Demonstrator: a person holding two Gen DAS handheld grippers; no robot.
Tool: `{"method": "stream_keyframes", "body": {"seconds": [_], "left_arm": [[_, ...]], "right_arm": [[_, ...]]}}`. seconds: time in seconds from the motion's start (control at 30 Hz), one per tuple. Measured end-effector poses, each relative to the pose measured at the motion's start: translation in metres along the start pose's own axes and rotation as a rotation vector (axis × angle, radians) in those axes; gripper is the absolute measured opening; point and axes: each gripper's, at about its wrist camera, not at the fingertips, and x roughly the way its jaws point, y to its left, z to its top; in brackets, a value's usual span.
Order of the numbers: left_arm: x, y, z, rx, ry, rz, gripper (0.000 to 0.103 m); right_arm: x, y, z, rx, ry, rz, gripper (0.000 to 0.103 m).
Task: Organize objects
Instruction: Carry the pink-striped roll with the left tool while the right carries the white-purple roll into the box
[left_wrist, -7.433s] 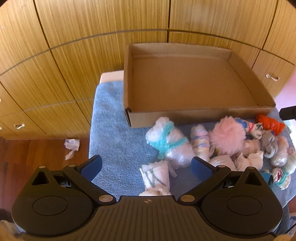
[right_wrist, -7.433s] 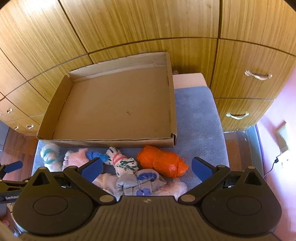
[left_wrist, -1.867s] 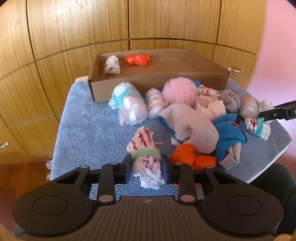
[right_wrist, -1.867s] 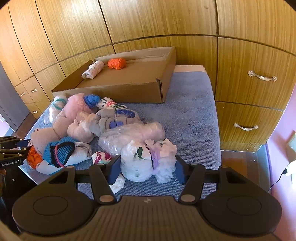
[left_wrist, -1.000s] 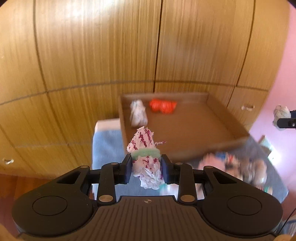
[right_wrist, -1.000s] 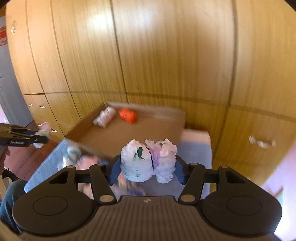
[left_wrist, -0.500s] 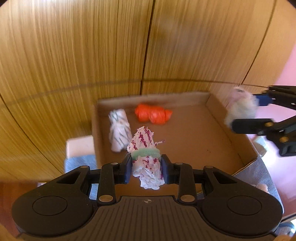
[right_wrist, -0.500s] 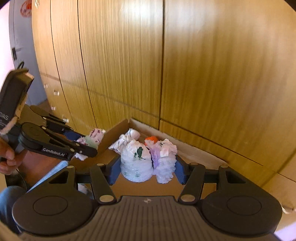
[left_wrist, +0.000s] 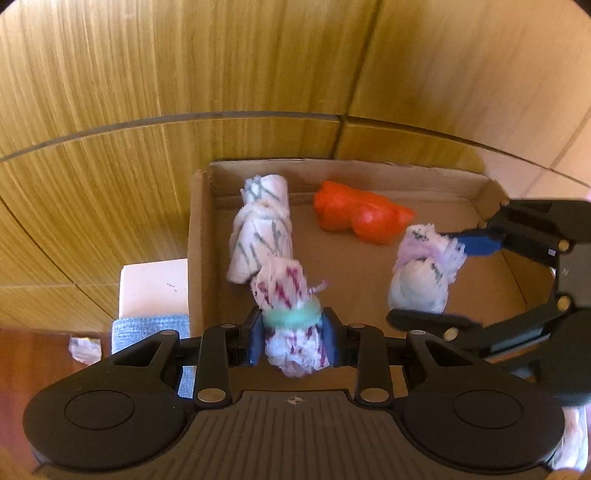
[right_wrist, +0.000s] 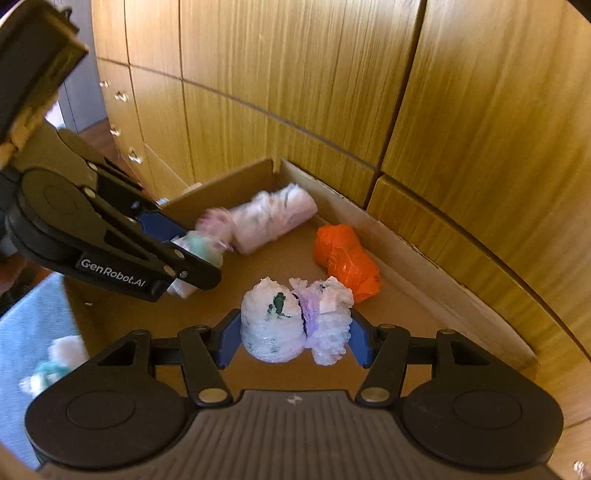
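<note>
Backdrop: wood cabinet doors (left_wrist: 184, 74) behind cardboard box (left_wrist: 197, 236).
Done: grey-marked roll (left_wrist: 262, 225) and orange roll (left_wrist: 358, 216) lay ahead of both tongs.
Left gripper (left_wrist: 293, 334): clamped on red-flecked roll (left_wrist: 291, 321).
Right gripper (right_wrist: 293, 334): clamped on white-lilac roll (right_wrist: 295, 321), over the box.
Left: release both; at least one bundle (right_wrist: 55, 360) outside.

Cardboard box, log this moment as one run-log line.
left gripper: shut on red-speckled bundle | right gripper: shut on white-purple bundle | cardboard box: orange bundle, grey-marked bundle inside

two bundles (left_wrist: 260, 227) in box (left_wrist: 195, 236), cabinets (left_wrist: 258, 74) behind
</note>
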Motion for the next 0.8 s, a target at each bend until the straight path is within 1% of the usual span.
{"method": "stream_keyframes", "body": {"seconds": [0.07, 0.23, 0.33, 0.47, 0.63, 0.73, 0.77, 0.8], "left_arm": [[0.0, 0.0, 0.002, -0.001, -0.019, 0.027, 0.039], [0.001, -0.003, 0.0, -0.008, -0.033, 0.044, 0.039], [-0.002, -0.006, -0.001, -0.001, -0.037, 0.05, 0.04], [-0.003, -0.007, 0.0, 0.013, -0.044, 0.071, 0.04], [0.003, -0.009, 0.005, 0.02, -0.057, 0.088, 0.042], [0.001, -0.01, 0.005, 0.03, -0.066, 0.098, 0.045], [0.0, -0.01, 0.006, 0.032, -0.071, 0.1, 0.047], [-0.002, -0.01, 0.006, 0.029, -0.076, 0.1, 0.052]], "right_arm": [[0.009, -0.001, 0.001, -0.004, 0.003, 0.0, 0.055], [0.024, 0.004, 0.008, -0.029, 0.001, 0.001, 0.055], [0.024, 0.006, 0.014, -0.039, 0.001, 0.004, 0.056], [0.026, 0.009, 0.011, -0.048, 0.017, 0.0, 0.056], [0.025, 0.01, 0.01, -0.038, 0.01, 0.008, 0.058], [0.024, 0.011, 0.012, -0.044, 0.011, 0.011, 0.059], [0.023, 0.011, 0.012, -0.046, 0.011, 0.009, 0.06], [0.024, 0.012, 0.012, -0.047, 0.011, 0.009, 0.061]]}}
